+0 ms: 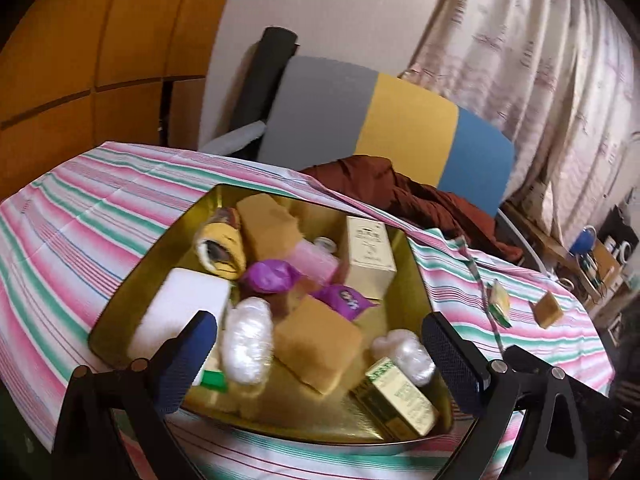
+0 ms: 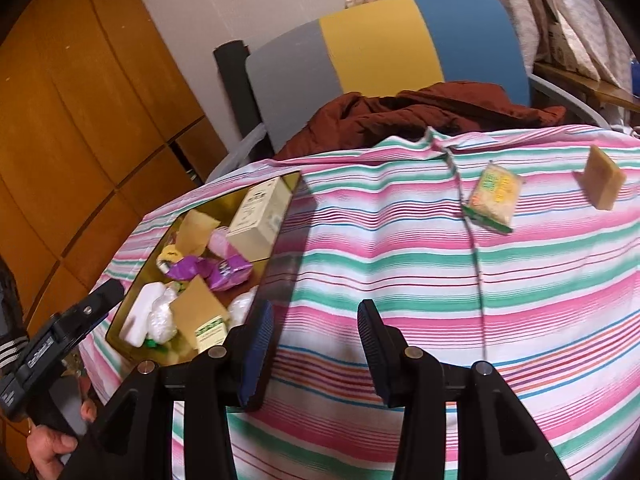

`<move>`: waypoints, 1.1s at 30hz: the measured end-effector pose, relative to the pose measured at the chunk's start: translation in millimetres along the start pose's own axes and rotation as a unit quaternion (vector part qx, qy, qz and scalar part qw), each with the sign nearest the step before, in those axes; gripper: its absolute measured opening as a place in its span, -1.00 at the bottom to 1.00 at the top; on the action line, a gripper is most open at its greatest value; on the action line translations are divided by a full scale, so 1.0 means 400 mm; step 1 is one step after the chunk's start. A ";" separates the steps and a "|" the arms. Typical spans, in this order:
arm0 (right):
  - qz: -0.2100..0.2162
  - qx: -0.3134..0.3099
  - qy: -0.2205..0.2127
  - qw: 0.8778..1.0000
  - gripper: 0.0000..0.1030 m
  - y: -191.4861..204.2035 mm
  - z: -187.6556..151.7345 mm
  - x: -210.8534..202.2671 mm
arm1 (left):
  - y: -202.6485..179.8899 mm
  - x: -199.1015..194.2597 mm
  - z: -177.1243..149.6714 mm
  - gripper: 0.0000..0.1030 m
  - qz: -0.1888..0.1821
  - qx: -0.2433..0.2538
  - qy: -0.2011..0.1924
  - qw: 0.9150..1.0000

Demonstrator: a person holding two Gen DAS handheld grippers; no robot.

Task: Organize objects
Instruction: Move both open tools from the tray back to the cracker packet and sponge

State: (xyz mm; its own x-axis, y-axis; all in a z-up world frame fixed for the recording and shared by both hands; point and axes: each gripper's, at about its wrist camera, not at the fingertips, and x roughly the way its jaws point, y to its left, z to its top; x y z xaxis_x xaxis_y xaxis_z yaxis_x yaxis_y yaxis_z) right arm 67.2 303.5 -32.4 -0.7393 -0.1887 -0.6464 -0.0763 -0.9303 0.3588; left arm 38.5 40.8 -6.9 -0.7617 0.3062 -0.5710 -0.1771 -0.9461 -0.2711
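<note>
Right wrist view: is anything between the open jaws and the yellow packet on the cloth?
Nothing visible: only bare striped tablecloth lies between the right gripper and the yellow packet. The brown block sits apart, right of it.

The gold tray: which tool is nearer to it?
Left. The left tool hangs open right over the tray; the right tool is open over the cloth beside it.

A lived-in home room. A striped tablecloth [image 2: 400, 240] covers the table; at twelve o'clock behind it stands a chair [image 2: 380, 44] in grey, yellow and blue with a rust-brown garment [image 2: 420, 116] heaped on its seat. Wooden cupboard panels [image 1: 80, 60] rise at ten o'clock, and patterned curtains [image 1: 540, 60] hang at two o'clock.
</note>
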 end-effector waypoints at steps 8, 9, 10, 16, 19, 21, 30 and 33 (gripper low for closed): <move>-0.043 0.009 0.000 0.999 -0.14 -0.068 0.007 -0.006 | -0.059 0.002 0.006 1.00 -0.018 0.026 0.009 0.999; -0.048 0.011 0.000 0.999 -0.14 -0.078 0.008 -0.008 | -0.067 0.004 0.006 1.00 -0.020 0.028 0.011 0.999; -0.052 0.013 -0.001 0.999 -0.14 -0.088 0.008 -0.009 | -0.076 0.007 0.006 1.00 -0.022 0.032 0.013 0.999; -0.070 0.035 -0.007 0.997 -0.14 -0.157 0.015 -0.022 | -0.144 0.023 0.005 1.00 -0.038 0.055 0.026 0.997; -0.079 0.045 -0.011 0.996 -0.14 -0.189 0.018 -0.031 | -0.184 0.033 0.001 1.00 -0.047 0.074 0.032 0.996; -0.086 0.049 -0.013 0.995 -0.14 -0.211 0.019 -0.036 | -0.211 0.039 -0.001 1.00 -0.052 0.088 0.037 0.994; -0.121 0.070 -0.019 0.990 -0.14 -0.326 0.017 -0.063 | -0.340 0.069 -0.021 1.00 -0.080 0.147 0.061 0.984; -0.135 0.068 -0.018 0.988 -0.14 -0.359 0.023 -0.069 | -0.382 0.084 -0.033 1.00 -0.090 0.165 0.070 0.980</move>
State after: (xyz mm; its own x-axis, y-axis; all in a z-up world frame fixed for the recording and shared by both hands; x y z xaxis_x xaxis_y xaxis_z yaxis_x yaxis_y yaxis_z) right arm 92.5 445.1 -59.8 -0.7028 0.0750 -0.7074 -0.3619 -0.8939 0.2647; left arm 47.9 197.0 5.2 -0.6102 0.4617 -0.6437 -0.5103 -0.8507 -0.1265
